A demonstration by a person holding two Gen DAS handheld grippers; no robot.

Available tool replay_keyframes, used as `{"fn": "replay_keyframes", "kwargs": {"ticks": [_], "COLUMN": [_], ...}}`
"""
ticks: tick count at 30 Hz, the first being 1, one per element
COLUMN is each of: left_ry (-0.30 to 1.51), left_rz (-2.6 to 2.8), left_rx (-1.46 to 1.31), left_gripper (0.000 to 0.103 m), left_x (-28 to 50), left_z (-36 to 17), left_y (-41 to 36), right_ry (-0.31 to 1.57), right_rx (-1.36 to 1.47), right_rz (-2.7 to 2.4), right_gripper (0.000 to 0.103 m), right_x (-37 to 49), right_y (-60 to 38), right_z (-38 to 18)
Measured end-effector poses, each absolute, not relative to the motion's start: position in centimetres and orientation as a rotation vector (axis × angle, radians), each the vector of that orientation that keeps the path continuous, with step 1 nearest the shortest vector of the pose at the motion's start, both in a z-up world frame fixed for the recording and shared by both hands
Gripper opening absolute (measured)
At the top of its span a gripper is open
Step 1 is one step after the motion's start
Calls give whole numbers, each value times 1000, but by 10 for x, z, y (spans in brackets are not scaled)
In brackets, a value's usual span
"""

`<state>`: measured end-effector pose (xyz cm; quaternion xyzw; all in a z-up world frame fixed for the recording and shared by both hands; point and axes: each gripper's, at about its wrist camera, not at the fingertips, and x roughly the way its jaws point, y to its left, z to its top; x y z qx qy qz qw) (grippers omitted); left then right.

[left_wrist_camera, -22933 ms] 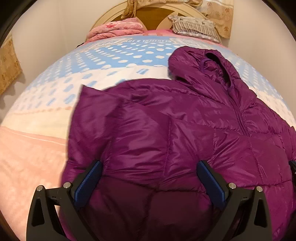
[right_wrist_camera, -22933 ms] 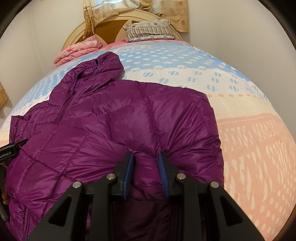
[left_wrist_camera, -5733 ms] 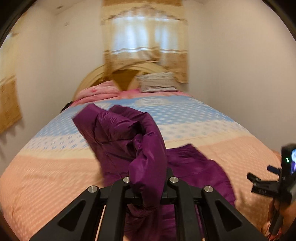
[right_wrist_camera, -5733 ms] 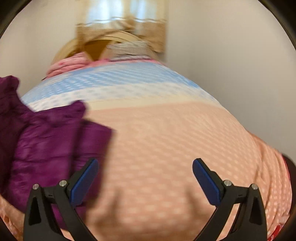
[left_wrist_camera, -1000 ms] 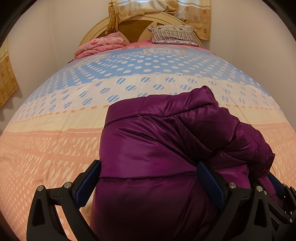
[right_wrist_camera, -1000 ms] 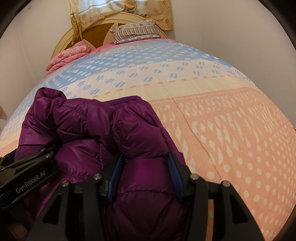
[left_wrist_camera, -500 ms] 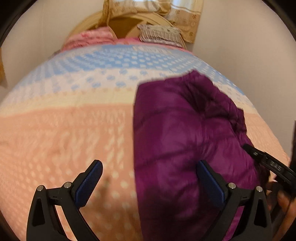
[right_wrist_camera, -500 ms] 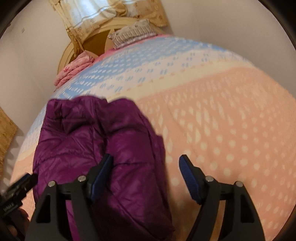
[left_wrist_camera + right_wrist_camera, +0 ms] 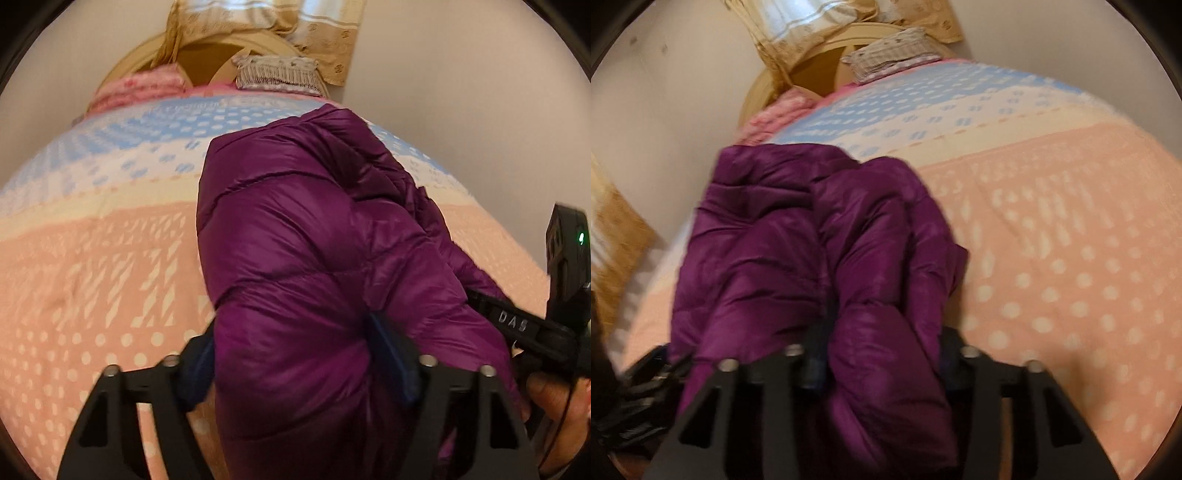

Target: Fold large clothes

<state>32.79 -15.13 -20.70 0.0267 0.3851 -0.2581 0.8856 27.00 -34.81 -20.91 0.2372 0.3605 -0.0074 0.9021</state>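
A purple puffer jacket (image 9: 314,258) lies bundled in thick folds on the bed (image 9: 92,266), on the peach, dotted part of the bedspread, its far edge reaching the pale cream and blue bands. The left hand-held gripper (image 9: 299,362) sits at the near end of the bundle with its jaws closing; a fat fold of the jacket fills the gap between the blue pads, the right pad sunk into the fabric and the left one at the fold's outer edge. The right hand-held gripper (image 9: 882,354) is also closing, with a padded roll of the jacket (image 9: 820,251) between its jaws and the fabric bulging up over both fingers, so it grips that roll. In the left wrist view the right tool's black body shows at the right edge, lying against the jacket's side, with a person's hand (image 9: 554,402) under it. At the head of the bed stand a curved wooden headboard (image 9: 207,55), a fringed pillow (image 9: 277,74) and a pink folded quilt (image 9: 144,88), with a patterned curtain (image 9: 317,26) hanging above. The right wrist view is blurred.
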Motion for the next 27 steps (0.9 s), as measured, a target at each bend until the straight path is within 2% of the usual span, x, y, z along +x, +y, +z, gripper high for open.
{"fn": "replay_keyframes", "kwargs": {"ticks": [2,5,18,27], "left_ry": [750,704,550,546], "left_rz": [-523,-498,-376,-263], "left_rx": [105,151,151,110], "left_gripper": [43,34,32,32], "left_x": [316,299,266,275], "left_z": [-198,-182,-115,-107], "left_y": [-155,-156,-87,-21], "right_ry": [717,678,539,551], "right_rx": [497,512,473,406], "right_rz": [16,44,222,336], "right_gripper": [29,27,25,25], "right_x": [263,251,245,281], "right_y": [-347,-340,-276,-217], "right_z": [-206,-199,-139,-125]}}
